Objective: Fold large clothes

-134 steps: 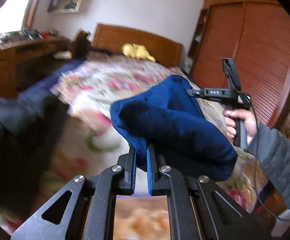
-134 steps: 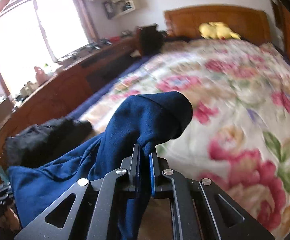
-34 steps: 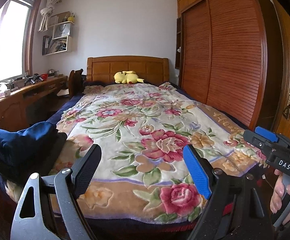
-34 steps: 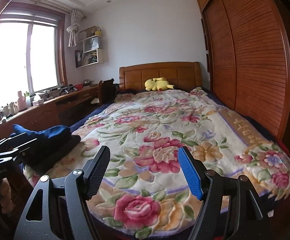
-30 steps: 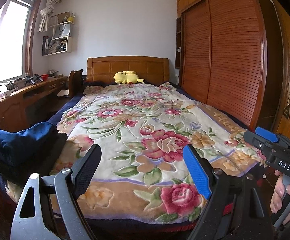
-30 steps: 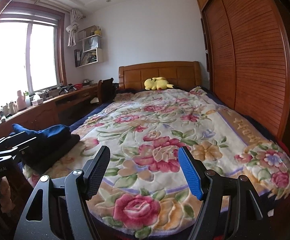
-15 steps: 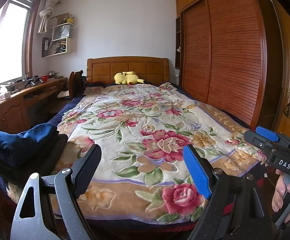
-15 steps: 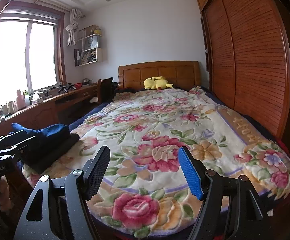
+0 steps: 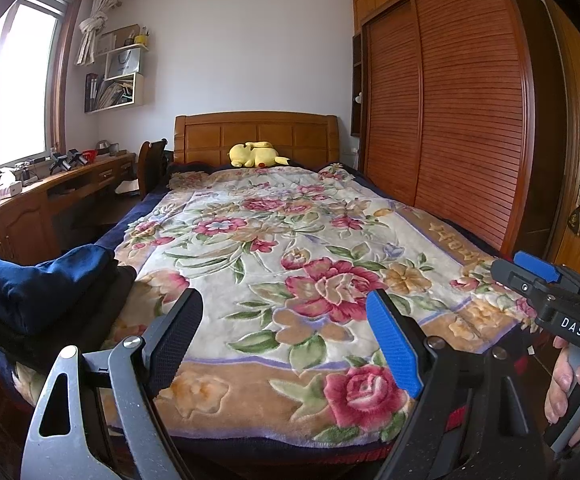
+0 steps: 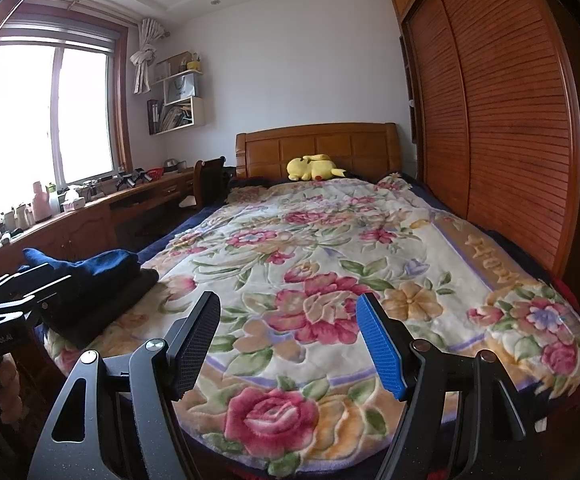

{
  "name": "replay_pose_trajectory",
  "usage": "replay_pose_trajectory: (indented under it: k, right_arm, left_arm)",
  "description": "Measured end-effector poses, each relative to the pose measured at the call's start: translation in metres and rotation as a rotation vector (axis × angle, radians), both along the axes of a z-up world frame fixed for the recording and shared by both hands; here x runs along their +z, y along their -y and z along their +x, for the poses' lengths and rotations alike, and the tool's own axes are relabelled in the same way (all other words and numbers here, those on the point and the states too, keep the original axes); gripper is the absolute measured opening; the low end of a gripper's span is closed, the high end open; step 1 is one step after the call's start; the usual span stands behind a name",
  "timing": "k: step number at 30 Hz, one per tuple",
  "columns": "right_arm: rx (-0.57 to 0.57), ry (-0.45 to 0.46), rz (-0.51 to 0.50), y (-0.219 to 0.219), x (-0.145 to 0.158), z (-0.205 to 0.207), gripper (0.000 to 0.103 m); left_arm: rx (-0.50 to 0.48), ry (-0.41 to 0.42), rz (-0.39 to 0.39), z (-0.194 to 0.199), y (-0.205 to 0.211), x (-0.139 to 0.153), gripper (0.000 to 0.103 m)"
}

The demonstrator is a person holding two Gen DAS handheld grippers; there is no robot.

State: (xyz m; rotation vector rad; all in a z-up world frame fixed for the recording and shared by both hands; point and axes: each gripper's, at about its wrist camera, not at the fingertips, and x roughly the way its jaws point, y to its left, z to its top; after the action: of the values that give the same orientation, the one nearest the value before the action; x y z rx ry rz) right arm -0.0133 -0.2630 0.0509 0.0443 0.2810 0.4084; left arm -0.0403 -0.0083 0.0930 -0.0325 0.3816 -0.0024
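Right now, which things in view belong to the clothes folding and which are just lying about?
Job:
- folded blue garment, top of the pile at the bed's near left corner
- dark garment under it
- floral blanket, the folding surface
- left tongs and right tongs, both open, empty

Lying about:
- yellow plush toy by the headboard
- desk clutter
- wall shelves

Black gripper frames [image 9: 286, 340] with silver screws (one pad blue, one black).
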Motion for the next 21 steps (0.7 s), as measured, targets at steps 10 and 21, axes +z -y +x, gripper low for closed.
replay_pose_trajectory:
  k: [10, 21]
  right_arm:
    - [0.001, 0.002, 0.002, -0.0009, -0.0002, -0.0005, 0.072]
    - [0.0, 0.006, -0.004, -0.0022, -0.0017, 0.0, 0.072]
  left_arm:
    - [0.003, 0.0, 0.003, -0.0007, -0.0001, -0.0008, 0.084]
    - [0.002, -0.001, 0.002, -0.0013, -0.0006, -0.002, 0.084]
